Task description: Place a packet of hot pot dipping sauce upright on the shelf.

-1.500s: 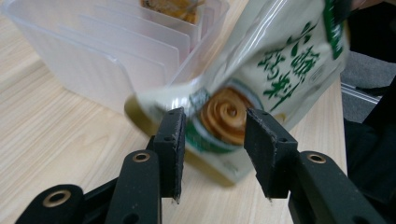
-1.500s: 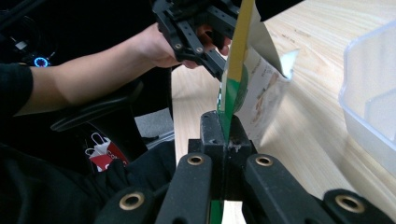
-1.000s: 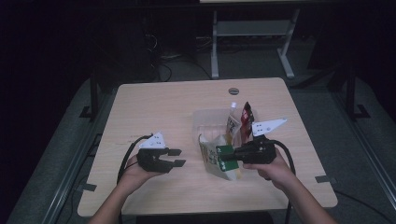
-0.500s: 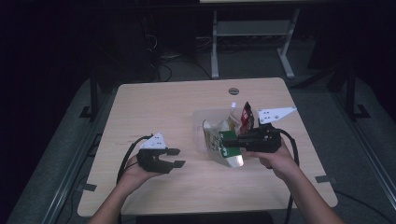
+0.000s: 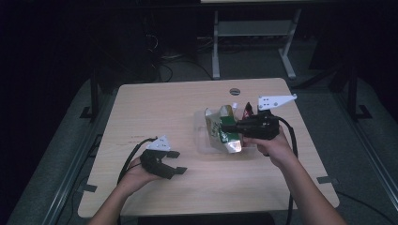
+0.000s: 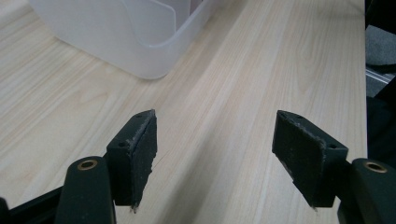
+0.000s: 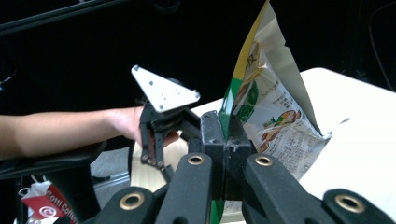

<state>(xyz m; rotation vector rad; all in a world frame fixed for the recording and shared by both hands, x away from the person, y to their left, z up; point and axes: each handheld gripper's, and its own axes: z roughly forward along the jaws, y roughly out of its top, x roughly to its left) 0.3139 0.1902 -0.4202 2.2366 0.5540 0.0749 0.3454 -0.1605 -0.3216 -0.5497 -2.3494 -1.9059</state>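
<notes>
Dark surroundings are noted around a pale wooden desk [image 5: 155, 108]; metal stand legs are seen on the floor behind it. A green and white snack bag [image 5: 224, 133] is gripped by the right gripper [image 5: 225, 127], fingers clenched on the bag's edge; the bag is held above the desk at the clear plastic bin [image 5: 202, 136]. The left gripper [image 5: 177, 161] is held low over the desk, well apart from the bin; its fingers [image 6: 140, 140] have just been opening and are released, nothing between them. The step in hand is judged to be lifting the bag out of the bin; a set-down spot or a handover is called for next. A red packet [image 5: 247, 110] is partly hidden behind the right gripper; bin contents are hard to make out.
</notes>
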